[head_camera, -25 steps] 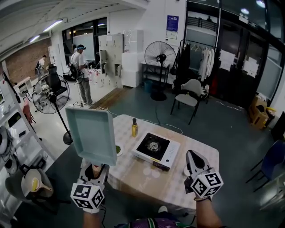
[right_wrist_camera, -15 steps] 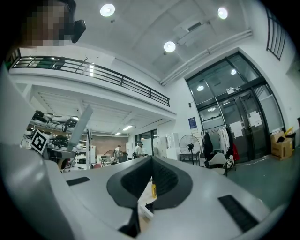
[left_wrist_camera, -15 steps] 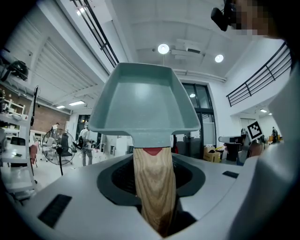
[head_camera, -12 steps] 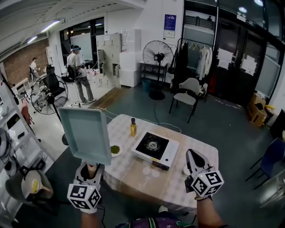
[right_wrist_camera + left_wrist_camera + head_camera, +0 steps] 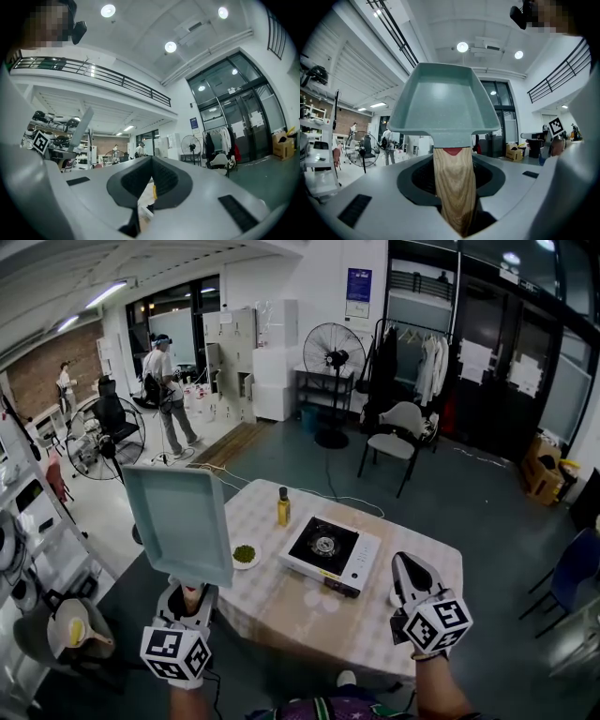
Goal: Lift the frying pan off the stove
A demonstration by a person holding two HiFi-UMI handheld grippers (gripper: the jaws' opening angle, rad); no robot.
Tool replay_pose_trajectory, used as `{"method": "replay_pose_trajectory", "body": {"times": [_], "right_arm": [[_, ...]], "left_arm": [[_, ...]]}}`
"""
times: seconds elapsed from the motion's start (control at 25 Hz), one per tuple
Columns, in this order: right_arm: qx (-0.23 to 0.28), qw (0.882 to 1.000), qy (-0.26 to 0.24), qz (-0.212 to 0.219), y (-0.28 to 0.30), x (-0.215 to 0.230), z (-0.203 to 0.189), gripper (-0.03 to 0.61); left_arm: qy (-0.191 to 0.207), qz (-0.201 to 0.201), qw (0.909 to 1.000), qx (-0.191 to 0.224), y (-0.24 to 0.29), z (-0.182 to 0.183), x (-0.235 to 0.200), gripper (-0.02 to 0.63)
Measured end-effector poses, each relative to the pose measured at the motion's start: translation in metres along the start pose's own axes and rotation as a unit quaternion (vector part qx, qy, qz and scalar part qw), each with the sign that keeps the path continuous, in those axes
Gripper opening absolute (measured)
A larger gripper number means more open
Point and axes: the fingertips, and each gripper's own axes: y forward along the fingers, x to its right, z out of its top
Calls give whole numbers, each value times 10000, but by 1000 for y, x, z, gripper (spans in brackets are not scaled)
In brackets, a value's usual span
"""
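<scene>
A teal square frying pan [image 5: 178, 521] stands upright in the air left of the table, clear of the stove. Its wooden handle [image 5: 453, 187] runs down between the jaws of my left gripper [image 5: 190, 601], which is shut on it. In the left gripper view the pan [image 5: 445, 103] fills the middle, hollow side towards the camera. The white portable stove [image 5: 330, 553] sits on the table with its black top and burner bare. My right gripper [image 5: 410, 577] hovers over the table's near right corner, shut with nothing in it; its jaws meet in the right gripper view [image 5: 150, 161].
The checked tablecloth covers the table [image 5: 291, 610]. A yellow bottle [image 5: 282, 507] and a small dish of greens [image 5: 244, 554] stand left of the stove. A chair [image 5: 398, 442] and a floor fan [image 5: 339, 357] stand beyond; another fan [image 5: 105, 437] and a person [image 5: 167, 390] are at left.
The left gripper and the pan have drifted a little to the left, away from the table. The right gripper has stayed put.
</scene>
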Motion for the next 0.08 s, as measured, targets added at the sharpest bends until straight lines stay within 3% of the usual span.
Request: {"method": "replay_pose_trajectory", "body": {"times": [0.08], "right_arm": [[4,10000,0,2,1,-2,0,6]], "left_arm": [[8,-6,10000,-7,-1,0,-1,187]]}}
